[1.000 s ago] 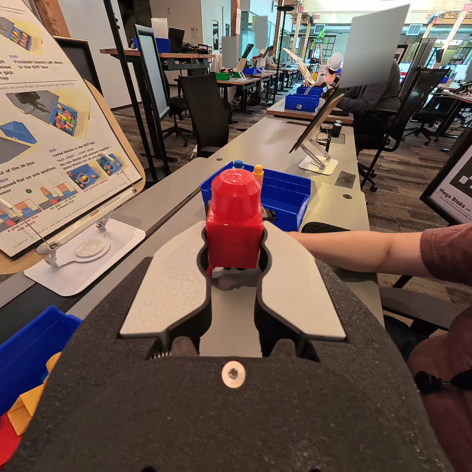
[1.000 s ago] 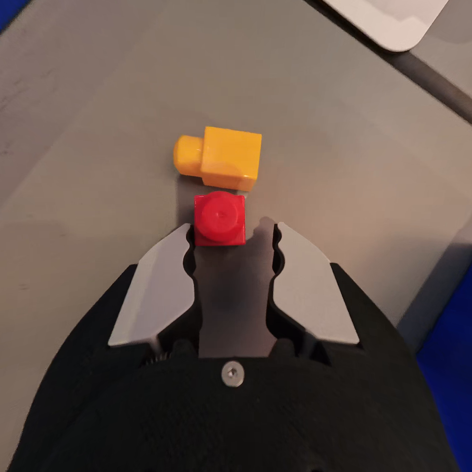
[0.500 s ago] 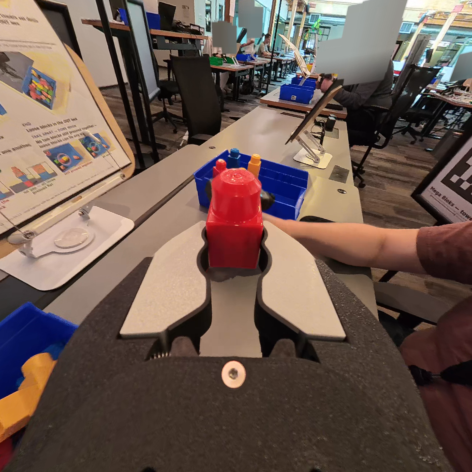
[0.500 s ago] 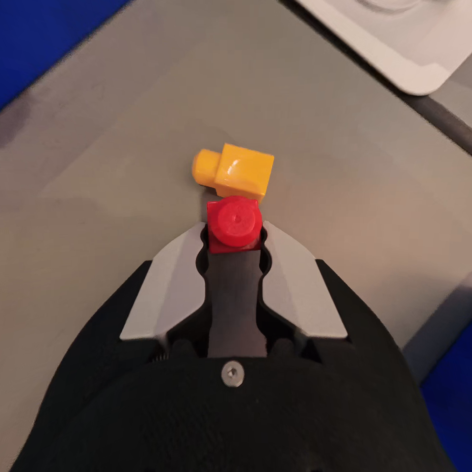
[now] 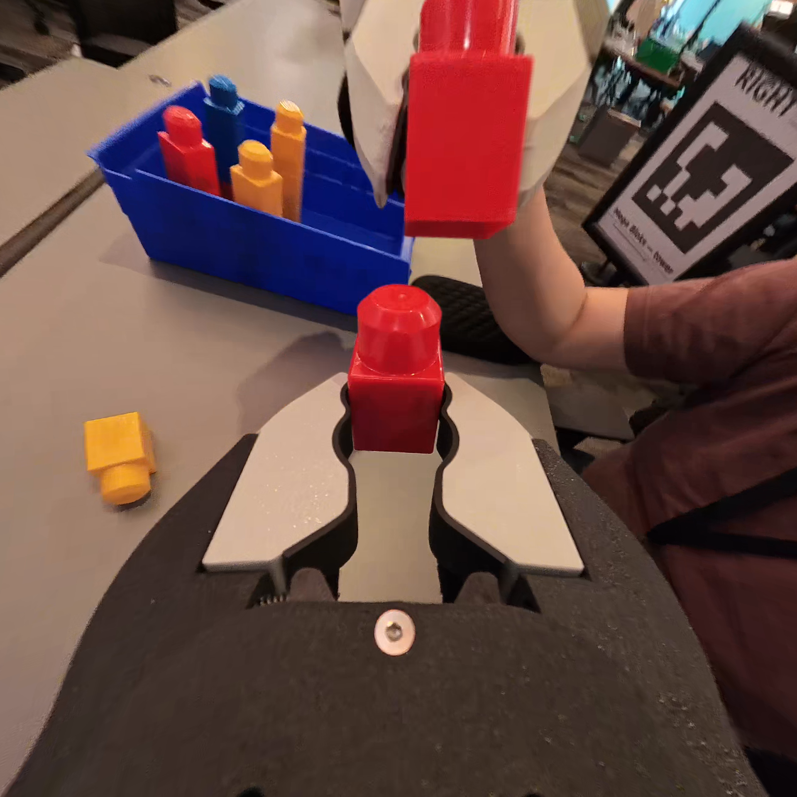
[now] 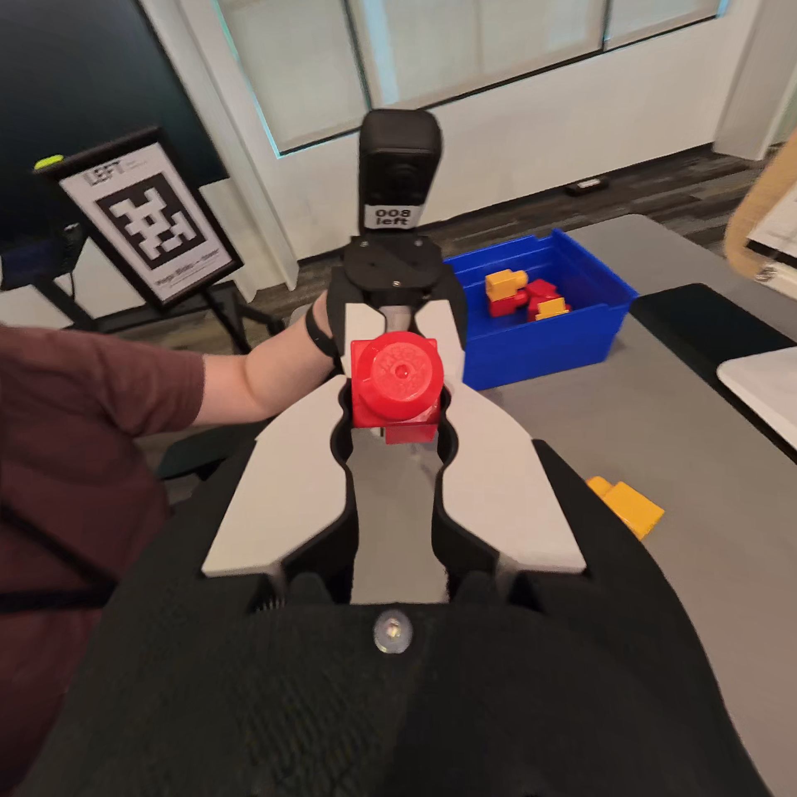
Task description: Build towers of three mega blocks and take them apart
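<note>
Now each tongs grips a red block: the left tongs [image 5: 396, 414] clamp one red block [image 5: 394, 388] stud-up over the counter [image 5: 129, 336], while the right tongs [image 6: 394, 405] hold another red block [image 6: 396, 379] just above it, apart. A yellow block [image 5: 118, 453] lies on the counter at the left.

Red blocks [image 5: 396, 401], yellow block [image 5: 117, 455], blue bin [image 5: 258, 241]

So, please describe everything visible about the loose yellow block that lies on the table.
The loose yellow block is a small glossy plastic mega block: a square body with one round stud. It lies on its side on the grey table, the stud pointing sideways, away from the blue bin of towers. Nothing touches it but the table; neither hand-held gripper is at it.
</note>
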Demonstrator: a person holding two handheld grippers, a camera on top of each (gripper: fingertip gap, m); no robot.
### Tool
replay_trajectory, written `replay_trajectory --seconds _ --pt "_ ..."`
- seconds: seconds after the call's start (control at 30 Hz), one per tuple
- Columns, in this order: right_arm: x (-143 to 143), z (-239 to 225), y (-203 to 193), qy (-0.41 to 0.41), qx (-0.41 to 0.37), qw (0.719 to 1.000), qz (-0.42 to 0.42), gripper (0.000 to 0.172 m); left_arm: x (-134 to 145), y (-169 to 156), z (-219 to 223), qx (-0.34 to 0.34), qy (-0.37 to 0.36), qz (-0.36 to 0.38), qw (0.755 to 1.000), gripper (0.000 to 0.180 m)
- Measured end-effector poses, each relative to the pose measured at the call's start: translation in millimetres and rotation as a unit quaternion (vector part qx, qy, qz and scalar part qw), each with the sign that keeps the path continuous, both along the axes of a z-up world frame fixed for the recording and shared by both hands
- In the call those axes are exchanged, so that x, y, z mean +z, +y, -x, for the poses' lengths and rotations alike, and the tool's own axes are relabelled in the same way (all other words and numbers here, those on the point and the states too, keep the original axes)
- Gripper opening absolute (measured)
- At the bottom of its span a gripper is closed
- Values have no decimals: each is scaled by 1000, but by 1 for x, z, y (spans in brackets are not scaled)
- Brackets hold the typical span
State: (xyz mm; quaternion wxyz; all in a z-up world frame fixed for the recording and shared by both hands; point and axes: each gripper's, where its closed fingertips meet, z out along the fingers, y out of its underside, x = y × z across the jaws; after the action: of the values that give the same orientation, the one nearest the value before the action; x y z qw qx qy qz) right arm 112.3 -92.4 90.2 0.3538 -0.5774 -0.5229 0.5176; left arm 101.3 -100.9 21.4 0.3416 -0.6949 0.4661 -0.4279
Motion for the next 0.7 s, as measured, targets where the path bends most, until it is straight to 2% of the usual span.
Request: replay_trajectory --seconds 0.1,0.57,0.7 --pt "-12 0 -2 -35 9 999 -1 37 -13 -7 -7 -16 38 -6 999 36" --pt "-59 3 -19 -171 47 984 -9 37 -31 -23 -17 -43 107 -9 993 36" --pt "-60 6 -16 -171 37 985 3 37 -34 -20 -14 -38 116 -9 993 35"
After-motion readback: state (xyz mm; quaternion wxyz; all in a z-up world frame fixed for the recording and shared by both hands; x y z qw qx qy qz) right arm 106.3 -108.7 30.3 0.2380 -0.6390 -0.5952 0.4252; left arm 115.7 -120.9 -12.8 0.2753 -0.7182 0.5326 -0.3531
